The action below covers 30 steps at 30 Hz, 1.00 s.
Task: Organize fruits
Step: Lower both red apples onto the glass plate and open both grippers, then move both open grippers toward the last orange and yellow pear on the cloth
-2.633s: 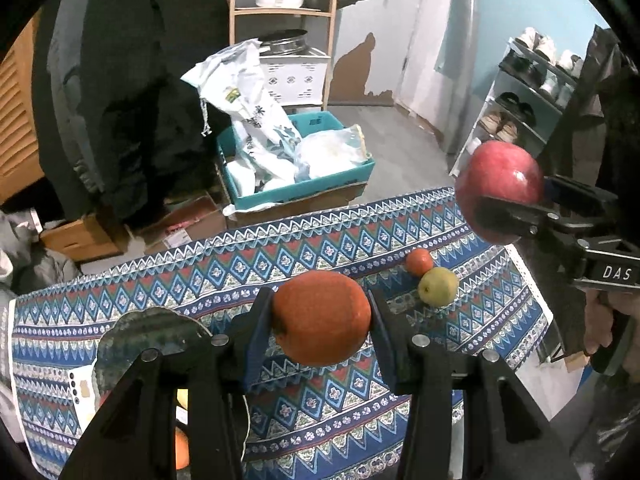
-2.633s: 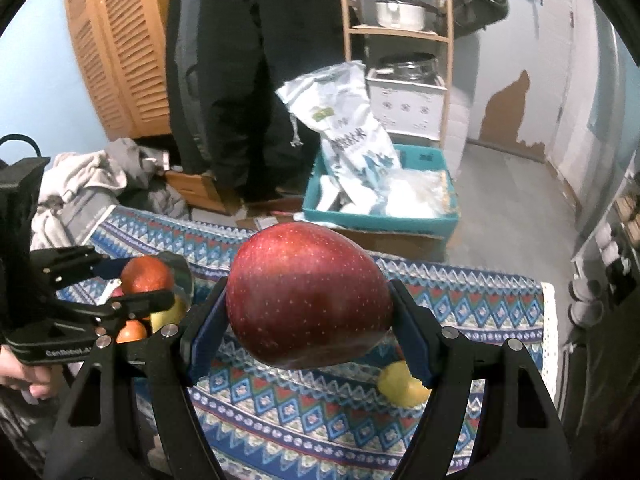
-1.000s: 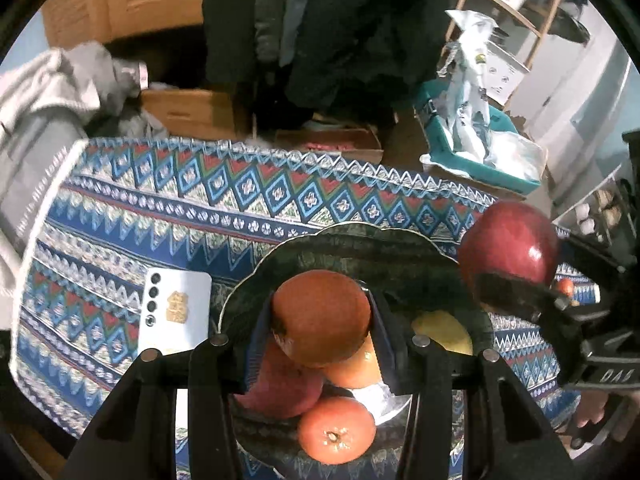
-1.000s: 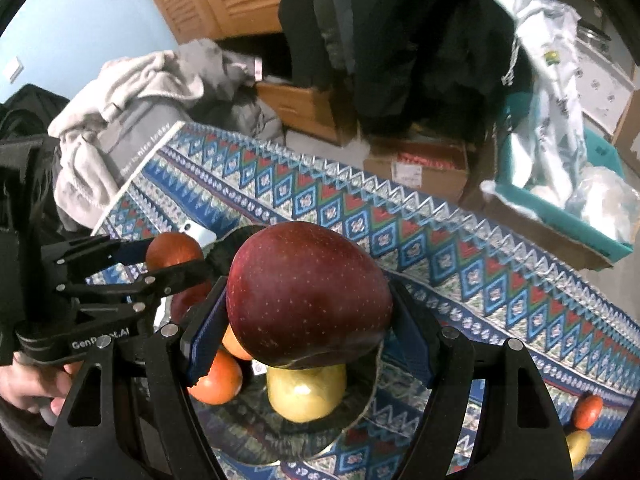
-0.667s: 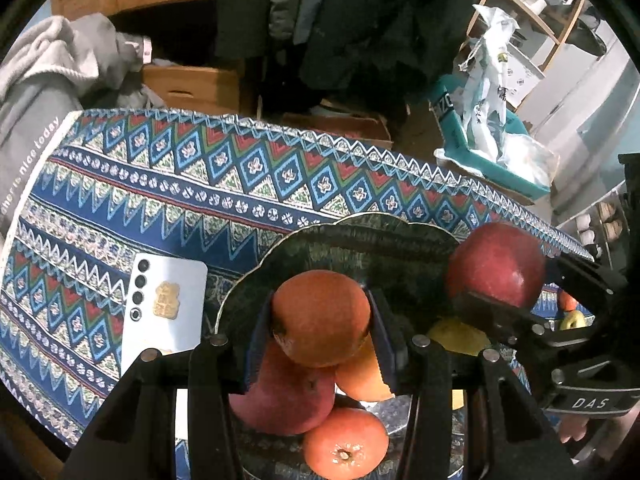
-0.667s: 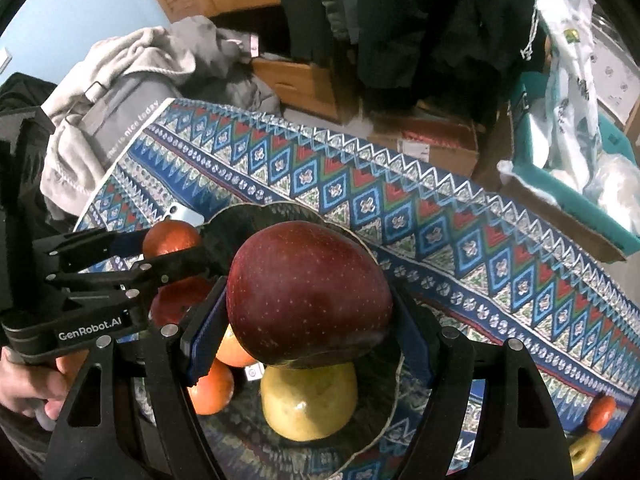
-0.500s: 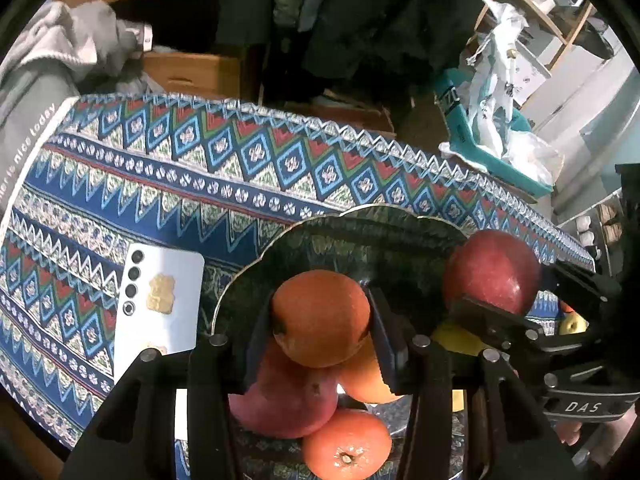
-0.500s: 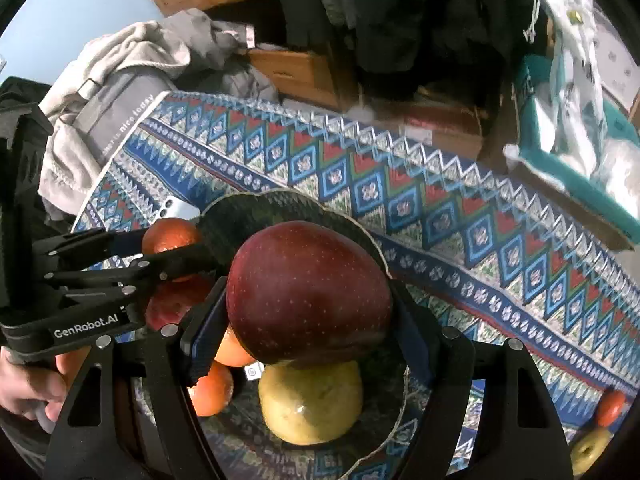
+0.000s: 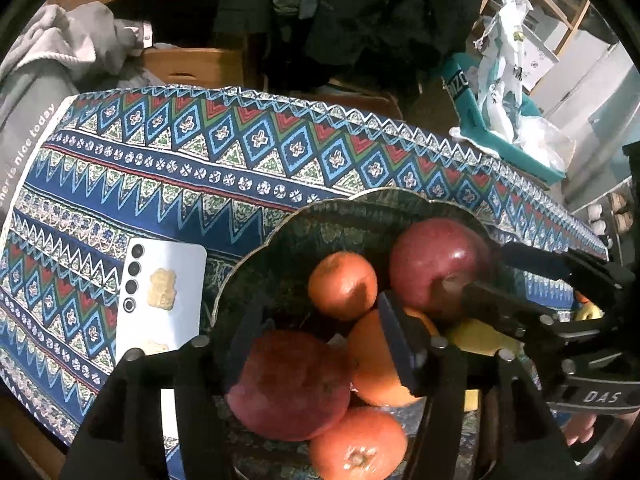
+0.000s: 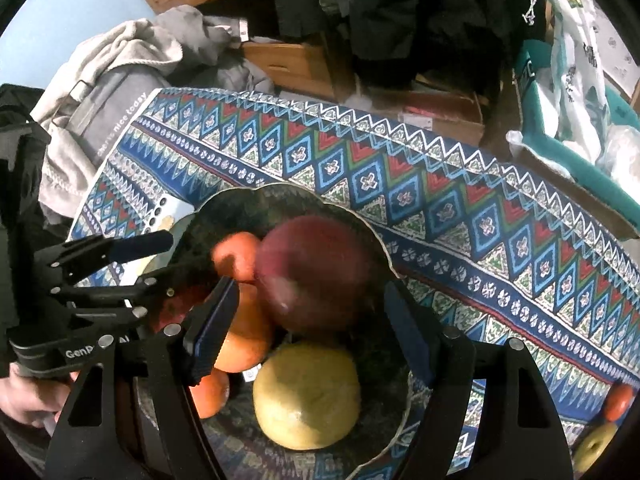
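**Item 1, left claw** [image 9: 320, 332]: released. Its jaws have just been opening. The orange [image 9: 343, 286] I had clenched half a second ago now lies free, just beyond the pads, on the heap in the bowl [image 9: 280, 232].

**Item 2, right claw** [image 10: 308, 332]: I read it as released. The red apple [image 10: 316, 276] filled the jaws earlier. It now shows blurred and farther off, with a gap at the left pad, and it touches the orange on top of the heap.

**Item 3, bowl contents:** a yellow fruit [image 10: 306, 396], a second red apple [image 9: 288, 384] and two more oranges, all under or beside the new arrivals.

**Item 4, still outstanding:** a small orange fruit [image 10: 618, 400] and a yellow-green one [image 10: 596, 446]. They sit just beside each other at the right-hand end of the surface [image 9: 200, 152], well apart from the bowl.

**Item 5, phone** [image 9: 164, 300]: lies flat, left of the bowl and just beside its rim. It is not mine to move.

**Bearing for the coming move:** the outstanding pair lies to the right of both claws. My right hand is the nearer one. Both fruits are roundish, so I need not match any long axis.

**Change noted:** both claws have sunk toward the bowl since the earlier frames.
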Tool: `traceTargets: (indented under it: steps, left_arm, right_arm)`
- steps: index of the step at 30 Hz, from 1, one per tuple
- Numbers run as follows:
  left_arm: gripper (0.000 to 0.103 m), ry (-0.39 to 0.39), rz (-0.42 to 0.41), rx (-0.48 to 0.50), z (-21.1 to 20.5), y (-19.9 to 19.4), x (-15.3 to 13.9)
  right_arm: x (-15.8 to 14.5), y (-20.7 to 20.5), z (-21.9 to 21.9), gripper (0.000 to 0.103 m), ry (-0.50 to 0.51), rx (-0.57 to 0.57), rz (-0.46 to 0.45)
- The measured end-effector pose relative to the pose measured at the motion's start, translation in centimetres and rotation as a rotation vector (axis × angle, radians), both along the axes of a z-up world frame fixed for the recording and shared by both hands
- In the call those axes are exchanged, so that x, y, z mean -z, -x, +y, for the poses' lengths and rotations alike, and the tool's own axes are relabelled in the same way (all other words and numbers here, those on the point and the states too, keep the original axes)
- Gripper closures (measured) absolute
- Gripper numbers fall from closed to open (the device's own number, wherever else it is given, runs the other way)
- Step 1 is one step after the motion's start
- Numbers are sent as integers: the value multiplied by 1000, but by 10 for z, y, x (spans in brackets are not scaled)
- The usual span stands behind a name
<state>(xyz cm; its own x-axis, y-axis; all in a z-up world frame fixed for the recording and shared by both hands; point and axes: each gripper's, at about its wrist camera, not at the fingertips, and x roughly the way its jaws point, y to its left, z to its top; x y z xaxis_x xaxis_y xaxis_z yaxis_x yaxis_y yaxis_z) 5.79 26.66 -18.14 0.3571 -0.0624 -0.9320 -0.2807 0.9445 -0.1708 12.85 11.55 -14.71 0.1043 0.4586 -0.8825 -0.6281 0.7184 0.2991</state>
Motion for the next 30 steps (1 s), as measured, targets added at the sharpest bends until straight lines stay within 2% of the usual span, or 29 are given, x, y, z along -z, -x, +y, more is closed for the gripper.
traceTargets:
  steps: [7, 12, 17, 23, 25, 30]
  left_arm:
    - [40, -8, 13, 11, -5, 2, -1]
    - [34, -42, -12, 32, -13, 7, -15]
    - [34, -56, -30, 64, -24, 10, -28]
    - [33, -67, -53, 101, -42, 15, -44]
    - [29, -69, -68, 117, -50, 16, -51]
    - [26, -105, -95, 151, -68, 22, -67]
  right_arm:
    - [-2, 5, -6, 26, 8, -1, -9]
    - [-15, 6, -17, 26, 7, 14, -46]
    - [-29, 5, -33, 26, -2, 50, -61]
    - [-43, 9, -56, 26, 43, 67, -121]
    - [-48, 10, -64, 26, 40, 79, -129]
    - [-60, 16, -84, 22, 50, 100, -166]
